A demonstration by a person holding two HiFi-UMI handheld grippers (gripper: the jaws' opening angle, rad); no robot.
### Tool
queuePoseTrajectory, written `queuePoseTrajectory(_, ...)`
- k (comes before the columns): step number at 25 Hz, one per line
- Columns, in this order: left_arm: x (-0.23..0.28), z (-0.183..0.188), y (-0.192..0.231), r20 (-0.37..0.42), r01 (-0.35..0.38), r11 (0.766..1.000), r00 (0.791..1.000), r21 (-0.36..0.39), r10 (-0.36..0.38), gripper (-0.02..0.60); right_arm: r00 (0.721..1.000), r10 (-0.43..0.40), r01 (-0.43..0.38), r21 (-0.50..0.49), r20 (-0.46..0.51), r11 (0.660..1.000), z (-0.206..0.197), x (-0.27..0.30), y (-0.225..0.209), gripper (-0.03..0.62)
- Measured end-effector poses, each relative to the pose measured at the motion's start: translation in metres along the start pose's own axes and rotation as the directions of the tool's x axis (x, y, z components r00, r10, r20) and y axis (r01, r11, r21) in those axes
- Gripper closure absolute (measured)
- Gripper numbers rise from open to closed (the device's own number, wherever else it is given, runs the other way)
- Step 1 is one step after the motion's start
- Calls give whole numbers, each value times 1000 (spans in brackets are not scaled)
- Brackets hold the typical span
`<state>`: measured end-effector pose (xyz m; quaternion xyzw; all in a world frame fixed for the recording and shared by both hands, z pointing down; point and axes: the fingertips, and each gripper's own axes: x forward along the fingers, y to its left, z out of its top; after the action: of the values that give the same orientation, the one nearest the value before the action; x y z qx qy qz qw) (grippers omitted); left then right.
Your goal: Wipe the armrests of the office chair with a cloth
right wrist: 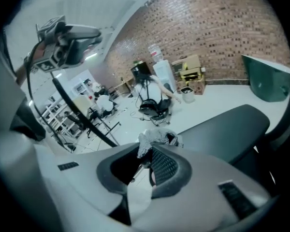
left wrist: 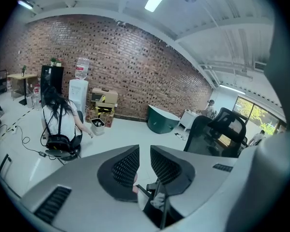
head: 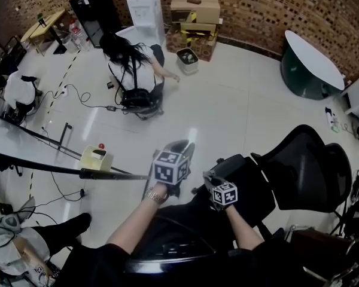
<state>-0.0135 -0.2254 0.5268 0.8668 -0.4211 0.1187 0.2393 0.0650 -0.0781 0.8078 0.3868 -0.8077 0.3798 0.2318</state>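
Low in the middle of the head view, both grippers sit beside the black chair [head: 305, 166]. The right gripper [right wrist: 147, 152] has its jaws clamped on a pale cloth [right wrist: 153, 138], which bunches at the tips near the chair's dark pad [right wrist: 222, 124]; whether it touches cannot be told. The left gripper [left wrist: 144, 154], up and left of the right, is empty, its jaws a narrow gap apart.

Left gripper [head: 180, 148], right gripper [head: 215, 176] over office chair [head: 305, 172]
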Motion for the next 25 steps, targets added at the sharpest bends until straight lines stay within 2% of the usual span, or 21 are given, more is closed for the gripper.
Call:
queuePoseTrajectory(3,8,7,-14,4,30,1000,1000,9,-30,503,998,51,-53,-79,-28,995,4,-14,22,537)
queuePoseTrajectory(6,10,0,-35,-6,71,997,997,-7,-71,503,999,-2,5,-55,46,998,21,-62,-8,537)
queuePoseTrajectory(9,9,-4,-21,3,57,998,998,3,-57,503,975,-165,160,42,148,986,39,-74,-102,537)
queuePoseTrajectory(12,8,-7,-5,13,34,999,999,0,-34,503,911,-370,349,139,181,927,67,-95,-189,537)
queuePoseTrajectory(14,5,-3,3,12,24,1000,1000,5,-24,503,885,-439,413,176,156,894,77,-101,-217,537)
queuePoseTrajectory(17,2,-4,2,-3,25,1000,1000,2,-25,503,903,-422,405,165,83,899,57,-90,-205,537)
queuePoseTrajectory(22,5,-4,-4,-9,43,999,999,5,-43,503,914,-402,401,24,49,916,13,-50,-140,538)
queuePoseTrajectory(25,5,-3,-6,-14,50,999,999,11,-50,503,946,-315,315,11,77,949,-4,-34,-83,539)
